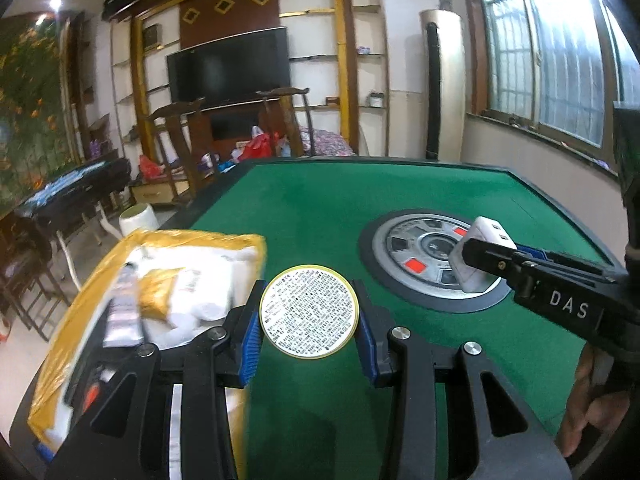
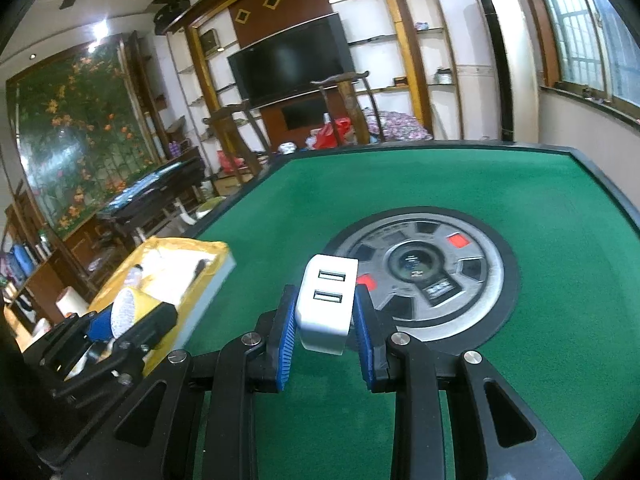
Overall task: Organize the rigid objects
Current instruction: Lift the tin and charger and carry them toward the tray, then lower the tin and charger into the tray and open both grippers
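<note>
Green table (image 1: 320, 208) | left gripper (image 1: 308, 312) grips tin (image 1: 308, 312) | right gripper (image 2: 324, 312) grips charger (image 2: 326, 304)

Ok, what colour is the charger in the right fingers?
White, with two USB ports on its face; the charger shows best in the right wrist view.

Round yellow-rimmed tin (image 1: 308, 311) with a white face full of fine black print, turned face-on, clamped by its rim above the green table (image 1: 400, 208), near its left edge. White two-port USB charger block (image 2: 327, 306), ports facing up and forward, pinched on both sides, raised over the near rim of the table's round centre panel (image 2: 472, 292). Open yellow box (image 1: 132, 280) sits at the left edge, white packets inside.
</note>
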Action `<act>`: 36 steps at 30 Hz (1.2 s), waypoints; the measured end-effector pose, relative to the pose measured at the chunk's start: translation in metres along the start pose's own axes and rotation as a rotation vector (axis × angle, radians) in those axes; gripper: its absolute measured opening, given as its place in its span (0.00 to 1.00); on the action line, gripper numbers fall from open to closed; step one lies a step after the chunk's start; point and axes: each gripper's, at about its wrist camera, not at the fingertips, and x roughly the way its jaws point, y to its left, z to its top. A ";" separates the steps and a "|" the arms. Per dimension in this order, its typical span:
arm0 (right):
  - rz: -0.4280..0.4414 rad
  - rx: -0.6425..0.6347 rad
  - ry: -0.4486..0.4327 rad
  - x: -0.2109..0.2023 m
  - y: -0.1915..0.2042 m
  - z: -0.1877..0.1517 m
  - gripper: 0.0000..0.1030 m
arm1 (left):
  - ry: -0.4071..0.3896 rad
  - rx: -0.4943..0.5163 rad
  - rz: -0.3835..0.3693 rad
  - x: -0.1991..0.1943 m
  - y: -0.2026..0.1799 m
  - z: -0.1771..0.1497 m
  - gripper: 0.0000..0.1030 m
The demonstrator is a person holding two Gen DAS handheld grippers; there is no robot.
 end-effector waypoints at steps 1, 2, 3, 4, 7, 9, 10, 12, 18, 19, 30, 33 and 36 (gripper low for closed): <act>0.023 0.006 0.005 0.001 0.005 0.000 0.23 | 0.002 -0.014 0.000 -0.004 0.010 0.000 0.36; 0.036 0.006 0.006 0.002 0.009 -0.001 0.23 | 0.002 -0.024 0.004 -0.007 0.016 -0.001 0.36; 0.046 -0.001 0.006 0.002 0.015 -0.003 0.23 | -0.001 -0.036 0.012 -0.011 0.025 -0.001 0.36; 0.053 -0.012 0.008 0.003 0.021 -0.003 0.23 | -0.005 -0.047 0.019 -0.014 0.032 -0.003 0.36; 0.089 -0.042 0.009 0.004 0.040 -0.004 0.24 | -0.004 -0.083 0.047 -0.022 0.056 -0.007 0.36; 0.116 -0.064 0.014 0.007 0.055 -0.004 0.24 | 0.005 -0.118 0.058 -0.022 0.072 -0.011 0.36; 0.127 -0.073 0.018 0.009 0.062 -0.005 0.24 | 0.007 -0.137 0.069 -0.021 0.079 -0.013 0.37; 0.151 -0.093 0.031 0.016 0.078 -0.007 0.24 | 0.015 -0.163 0.086 -0.016 0.089 -0.016 0.37; 0.201 -0.146 0.067 0.041 0.120 -0.006 0.24 | 0.050 -0.225 0.090 0.003 0.107 -0.031 0.37; 0.204 -0.150 0.072 0.044 0.125 -0.007 0.24 | 0.071 -0.245 0.066 0.007 0.110 -0.032 0.37; 0.258 -0.183 0.162 0.090 0.163 -0.009 0.24 | 0.118 -0.309 0.017 0.019 0.132 -0.038 0.36; 0.253 -0.192 0.174 0.099 0.169 -0.010 0.24 | 0.133 -0.312 0.003 0.021 0.132 -0.039 0.36; 0.251 -0.200 0.192 0.108 0.175 -0.010 0.24 | 0.141 -0.317 0.001 0.021 0.133 -0.040 0.36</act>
